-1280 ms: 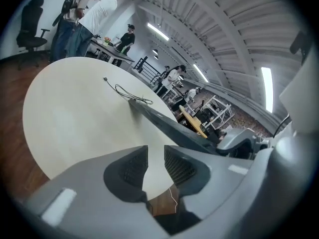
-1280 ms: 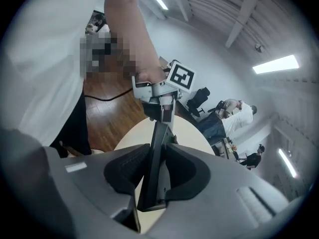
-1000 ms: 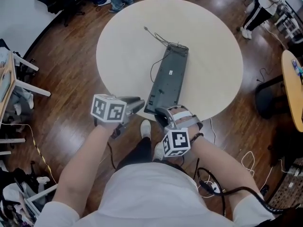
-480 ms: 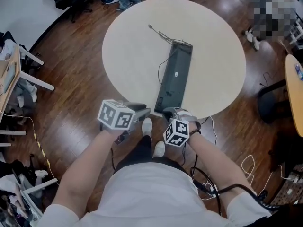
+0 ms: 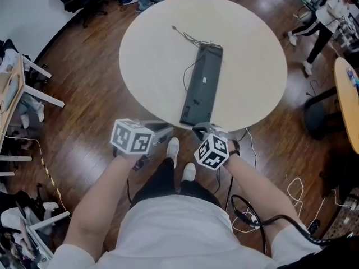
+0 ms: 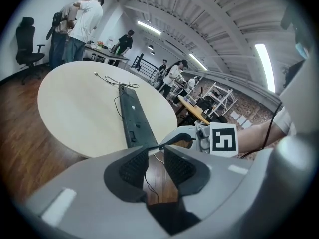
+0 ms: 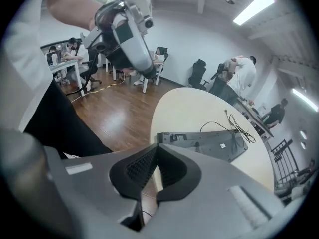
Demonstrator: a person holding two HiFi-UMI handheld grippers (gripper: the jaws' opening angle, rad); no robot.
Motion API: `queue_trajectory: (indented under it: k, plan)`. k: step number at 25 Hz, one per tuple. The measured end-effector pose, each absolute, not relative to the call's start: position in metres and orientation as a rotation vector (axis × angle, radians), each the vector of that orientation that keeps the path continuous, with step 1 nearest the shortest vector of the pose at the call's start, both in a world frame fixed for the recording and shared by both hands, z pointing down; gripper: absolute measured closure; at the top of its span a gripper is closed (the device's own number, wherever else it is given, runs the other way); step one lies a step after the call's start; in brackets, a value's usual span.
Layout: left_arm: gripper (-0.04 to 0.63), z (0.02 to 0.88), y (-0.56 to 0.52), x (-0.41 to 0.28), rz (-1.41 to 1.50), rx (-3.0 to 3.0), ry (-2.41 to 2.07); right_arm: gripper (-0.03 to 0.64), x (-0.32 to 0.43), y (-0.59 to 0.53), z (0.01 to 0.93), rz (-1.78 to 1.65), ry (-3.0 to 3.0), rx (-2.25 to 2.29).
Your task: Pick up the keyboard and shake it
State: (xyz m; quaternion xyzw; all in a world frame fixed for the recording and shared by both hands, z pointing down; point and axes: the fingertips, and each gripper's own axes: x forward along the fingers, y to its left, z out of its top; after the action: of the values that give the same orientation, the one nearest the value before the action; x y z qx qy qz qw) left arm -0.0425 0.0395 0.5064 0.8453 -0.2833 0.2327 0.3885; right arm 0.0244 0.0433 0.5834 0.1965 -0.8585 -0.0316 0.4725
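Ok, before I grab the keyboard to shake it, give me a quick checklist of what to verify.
1. Keyboard lying flat on the round table: ok, underside up.
2. Cable free to lift: ok, its loose end lies on the table.
3. Left gripper open for the grasp: not ok, shut and empty.
4. Right gripper open: not ok, shut and empty.
5. Grippers at the keyboard: not ok, both stop short of its near end and do not touch it.
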Motion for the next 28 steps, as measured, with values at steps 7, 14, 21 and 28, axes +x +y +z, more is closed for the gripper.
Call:
queue_trajectory:
  k: [7,14,21,28]
  plan:
    - [0.5,0.487,0.094,-0.056,0.616,2.309,-0.616,0.61,0.028,0.089,0.542,0.257,-2.18,0.683]
    - [0.503,0.467,0.159,-0.075,0.659,2.491,-0.467,0.523,0.046,0.162,0.506,0.591,-2.21,0.952]
    - [0.503,0.454,0.234,-0.141,0.643,2.531,-0.403,0.507,0.006,0.245,0.47,0.645,-2.237,1.083]
    - [0.503,0.45,0.259,-0.167,0.604,2.583,-0.362,0.494,-0.027,0.284,0.443,0.605,-2.28,1.149]
